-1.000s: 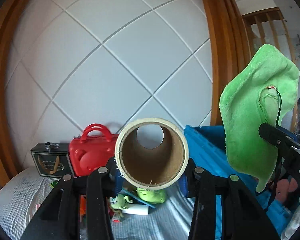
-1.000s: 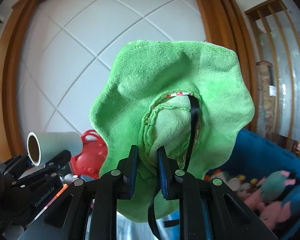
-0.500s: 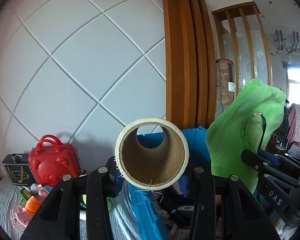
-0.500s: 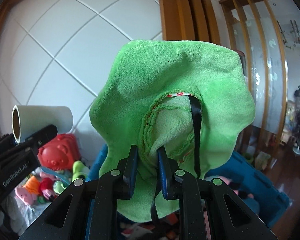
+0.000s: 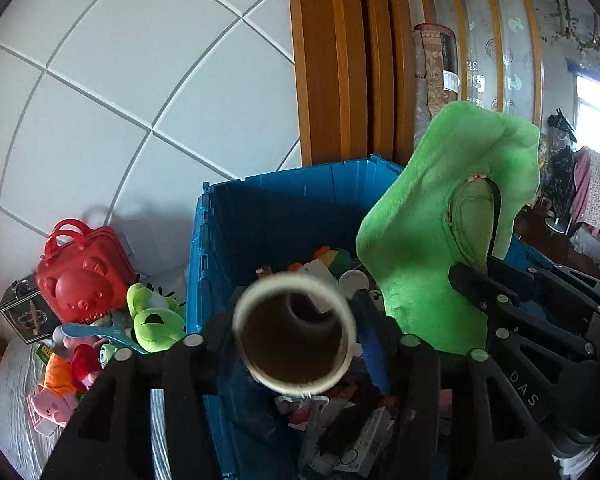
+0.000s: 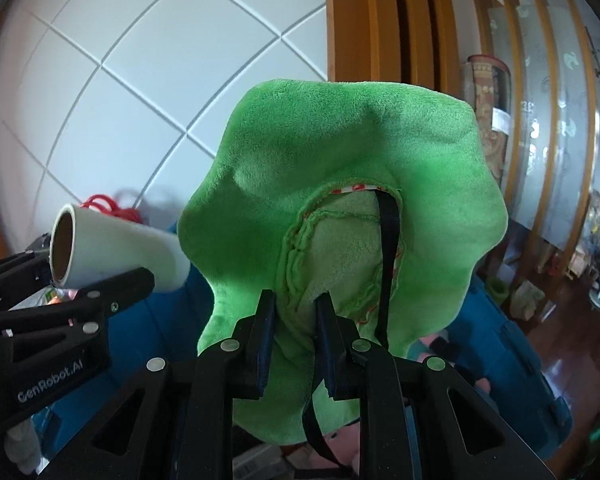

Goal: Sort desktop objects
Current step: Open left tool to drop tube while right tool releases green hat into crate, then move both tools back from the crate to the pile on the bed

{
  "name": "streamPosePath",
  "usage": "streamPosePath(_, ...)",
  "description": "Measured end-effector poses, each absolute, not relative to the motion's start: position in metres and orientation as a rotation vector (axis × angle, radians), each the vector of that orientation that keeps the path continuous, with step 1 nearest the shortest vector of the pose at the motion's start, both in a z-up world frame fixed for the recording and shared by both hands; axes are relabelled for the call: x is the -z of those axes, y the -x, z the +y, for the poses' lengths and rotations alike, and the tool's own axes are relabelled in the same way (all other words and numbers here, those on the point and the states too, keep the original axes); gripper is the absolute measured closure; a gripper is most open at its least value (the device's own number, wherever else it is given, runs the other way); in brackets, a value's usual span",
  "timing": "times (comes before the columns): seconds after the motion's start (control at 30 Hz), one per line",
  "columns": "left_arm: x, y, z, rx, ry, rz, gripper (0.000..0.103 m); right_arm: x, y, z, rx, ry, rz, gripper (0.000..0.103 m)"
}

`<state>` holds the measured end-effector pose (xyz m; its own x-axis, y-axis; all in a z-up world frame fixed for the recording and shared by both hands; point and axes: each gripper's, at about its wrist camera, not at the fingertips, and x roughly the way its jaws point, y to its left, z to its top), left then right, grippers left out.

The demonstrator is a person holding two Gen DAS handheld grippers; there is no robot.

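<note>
My left gripper (image 5: 296,336) is shut on a white roll with a cardboard core (image 5: 294,334), held over the open blue crate (image 5: 260,216). The roll also shows in the right wrist view (image 6: 108,252), with the left gripper (image 6: 80,296) below it. My right gripper (image 6: 296,312) is shut on a green plush hat with a black strap (image 6: 340,184), held above the crate's right part (image 6: 496,320). The hat shows at the right of the left wrist view (image 5: 444,232), with the right gripper (image 5: 476,280) beneath it.
The crate holds several mixed toys and boxes (image 5: 352,432). Left of it on a grey surface lie a red bear-faced case (image 5: 80,276), a small black box (image 5: 24,312), green frog plush (image 5: 152,320) and other small toys. A white tiled wall and wooden frame stand behind.
Both grippers have swung right and tilted down, from facing the wall to hanging over the blue crate. The roll and hat stay gripped.
</note>
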<state>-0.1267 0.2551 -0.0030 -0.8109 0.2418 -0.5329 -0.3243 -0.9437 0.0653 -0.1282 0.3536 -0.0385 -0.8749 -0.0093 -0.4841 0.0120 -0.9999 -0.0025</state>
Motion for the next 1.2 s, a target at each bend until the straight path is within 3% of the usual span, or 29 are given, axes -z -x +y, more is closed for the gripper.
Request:
streamPosePath(0.03, 0.002, 0.125, 0.255, -2.736, 0.776, 0.228, 0.024, 0.041, 0.129, 0.354, 3.021, -0.802, 0.008, 0.082)
streamPosePath(0.07, 0.003, 0.123, 0.254, -2.746, 0.77, 0.231, 0.022, 0.044, 0.131, 0.353, 3.006, -0.828, 0.012, 0.081)
streamPosePath(0.33, 0.004, 0.115, 0.238, -2.751, 0.781, 0.213, 0.022, 0.057, 0.132, 0.335, 2.986, -0.883, 0.046, 0.072)
streamPosePath(0.4, 0.005, 0.114, 0.231, -2.752, 0.786, 0.198, 0.022, 0.055, 0.134, 0.339, 3.001, -0.878, 0.043, 0.043)
streamPosePath(0.5, 0.004, 0.11, 0.22, -2.76, 0.78, 0.185, 0.022, 0.052, 0.13, 0.336, 3.028, -0.866, 0.042, 0.018)
streamPosePath(0.6, 0.003, 0.105, 0.208, -2.766, 0.771, 0.161, 0.021, 0.05, 0.127, 0.338, 3.048, -0.862, 0.015, 0.001)
streamPosePath(1.2, 0.024, 0.088, 0.087, -2.91, 0.843, -0.018, 0.02, 0.039, 0.107, 0.268, 2.971, -0.767, 0.027, 0.0)
